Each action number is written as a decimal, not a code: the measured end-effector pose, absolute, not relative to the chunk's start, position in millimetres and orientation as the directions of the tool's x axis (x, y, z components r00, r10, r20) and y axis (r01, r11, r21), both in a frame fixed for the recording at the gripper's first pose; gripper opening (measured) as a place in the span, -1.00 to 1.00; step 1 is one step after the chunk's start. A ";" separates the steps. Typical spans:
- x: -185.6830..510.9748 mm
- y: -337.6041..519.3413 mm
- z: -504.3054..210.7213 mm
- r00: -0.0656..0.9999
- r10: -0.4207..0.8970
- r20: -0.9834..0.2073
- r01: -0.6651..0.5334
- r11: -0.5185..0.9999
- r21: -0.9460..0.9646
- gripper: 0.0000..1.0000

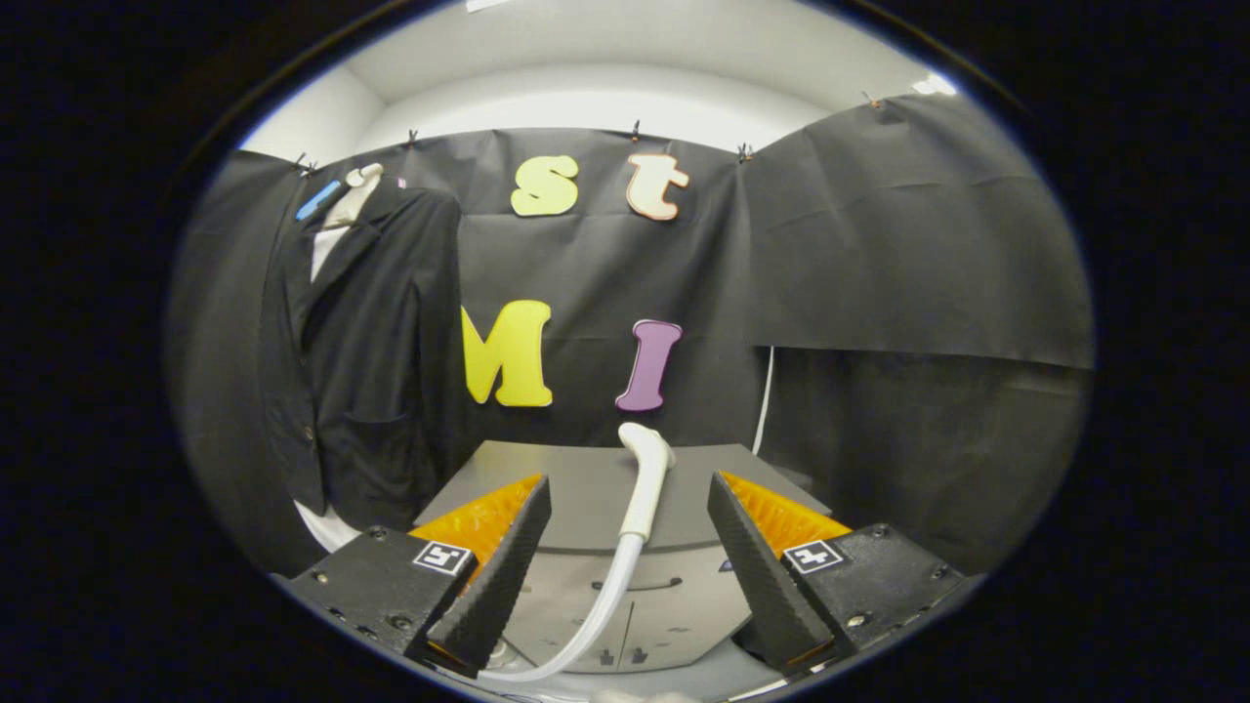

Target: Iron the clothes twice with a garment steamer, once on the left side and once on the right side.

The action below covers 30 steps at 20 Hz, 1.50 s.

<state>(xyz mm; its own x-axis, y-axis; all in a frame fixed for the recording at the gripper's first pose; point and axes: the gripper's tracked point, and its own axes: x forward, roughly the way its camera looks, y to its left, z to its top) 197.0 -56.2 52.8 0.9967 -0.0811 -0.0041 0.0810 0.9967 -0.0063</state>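
Note:
A dark suit jacket [366,361] hangs on a hanger against the booth wall, off to the left beyond my fingers, with a white shirt front showing at its collar. The white steamer head [646,478] stands upright on the grey steamer unit [586,488], its pale hose [596,615] curving down toward me. My gripper [630,649] is open, the fingers spread wide on either side of the steamer handle and hose, touching neither. The handle stands just ahead, in line with the gap.
The grey unit has a flat top and a front panel with a slot handle [635,584]. A thin white cable [765,400] runs down the wall behind it. Black cloth covers the back and right side.

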 end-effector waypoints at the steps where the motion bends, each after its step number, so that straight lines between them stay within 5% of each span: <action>1: 217.3 -60.9 51.8 0.997 -0.078 -0.017 0.078 0.997 -0.006 1.00; 10: 371.7 -91.4 -1.7 0.975 -0.024 -0.222 0.027 1.000 0.009 1.00; 16: 411.9 -99.8 -44.6 0.937 0.011 -0.350 -0.019 1.000 -0.019 1.00; 21: 409.2 -89.0 -63.0 0.897 0.054 -0.440 -0.049 0.999 0.024 0.65; 30: 415.1 -84.4 -62.6 0.905 0.103 -0.413 -0.060 0.991 0.116 0.17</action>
